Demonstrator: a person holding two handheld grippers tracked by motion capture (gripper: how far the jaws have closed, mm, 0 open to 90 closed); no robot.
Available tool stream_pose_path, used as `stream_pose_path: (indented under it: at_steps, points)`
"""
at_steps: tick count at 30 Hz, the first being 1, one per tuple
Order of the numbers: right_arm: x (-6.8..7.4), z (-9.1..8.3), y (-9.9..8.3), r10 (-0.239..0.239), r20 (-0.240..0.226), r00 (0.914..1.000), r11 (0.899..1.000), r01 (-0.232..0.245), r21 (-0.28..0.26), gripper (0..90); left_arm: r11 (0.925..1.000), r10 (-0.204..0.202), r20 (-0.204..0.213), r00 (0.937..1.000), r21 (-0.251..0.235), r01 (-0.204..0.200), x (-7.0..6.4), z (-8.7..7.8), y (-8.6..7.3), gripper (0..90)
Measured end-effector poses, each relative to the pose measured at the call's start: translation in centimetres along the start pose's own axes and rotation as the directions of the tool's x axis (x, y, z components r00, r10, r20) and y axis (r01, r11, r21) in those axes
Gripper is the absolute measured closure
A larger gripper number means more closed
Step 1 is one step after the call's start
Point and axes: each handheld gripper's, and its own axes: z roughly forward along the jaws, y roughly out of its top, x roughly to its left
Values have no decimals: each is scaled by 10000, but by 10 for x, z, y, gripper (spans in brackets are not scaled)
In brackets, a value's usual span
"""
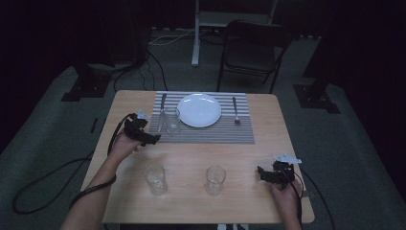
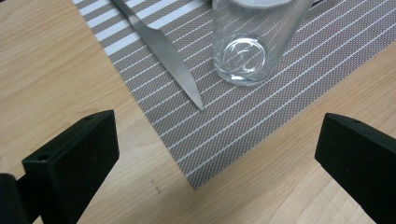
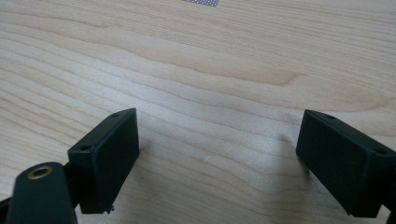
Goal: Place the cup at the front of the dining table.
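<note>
High view: table setting in progress, I'd judge. Left gripper [image 1: 152, 139] sits just short of the glass on the mat [image 1: 172, 120]; right gripper [image 1: 262, 172] rests low at the table's near right side, w/ the nearest loose glass [image 1: 215, 179] off to its left.

Step in hand, as I read it: left gripper is lined up on the mat glass, either about to take it or just clear of it; can't tell which.

Left gripper view: jaws wide apart, holding nothing, touching nothing. The mat glass [image 2: 247, 39] stands upright ahead, roughly centred between the jaws but beyond the tips. Knife [image 2: 161, 46] lies ahead and to the left of the glass, its tip pointing back toward the gripper; the striped placemat [image 2: 299, 88] has its corner just ahead of the jaws.

Next move, if a grasp is meant: go fwd until the jaws flank the glass wall, keep clear of the knife blade, close gently since glass is slick.

Right gripper view: jaws also wide apart, empty, over bare wooden table [image 3: 210, 70].

Another glass [image 1: 156, 179] stands between the two grippers, nearer the left one.
</note>
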Motion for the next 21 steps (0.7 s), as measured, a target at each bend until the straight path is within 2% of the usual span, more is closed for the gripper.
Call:
stream_pose_path:
  at_steps: [1,3,5,10,14,15,17,18,21]
  points:
    - [0,0,0,4,0,10000,10000,-4,0,130,10000,-66,60,10000,32,66,1,-1,-3,2]
    - [0,0,0,0,-1,10000,10000,0,0,130,10000,-45,-126,9999,70,46,0,-2,-9,2]
    - [0,0,0,5,-2,10000,10000,-5,0,130,9998,-116,-126,9999,145,118,1,-3,-14,2]
    - [0,0,0,3,0,10000,10000,-3,-1,130,9985,-517,-272,9983,147,522,3,-8,-27,2]
    - [0,0,0,3,-1,10000,10000,-3,0,130,9979,-642,-620,9960,82,648,4,-13,-39,2]
    - [0,0,0,2,-2,10000,10000,-2,-3,130,9968,-783,-689,9945,81,791,5,-14,-44,1]
    - [0,0,0,-1,-1,10000,10000,1,1,130,9960,-885,-602,9943,93,892,7,-16,-48,2]
    - [0,0,0,2,0,10000,10000,-2,0,130,9957,-910,-777,9928,99,921,7,-17,-52,1]
    - [0,0,0,4,0,10000,10000,-4,-2,130,9935,-1124,-808,9904,71,1134,9,-20,-60,1]
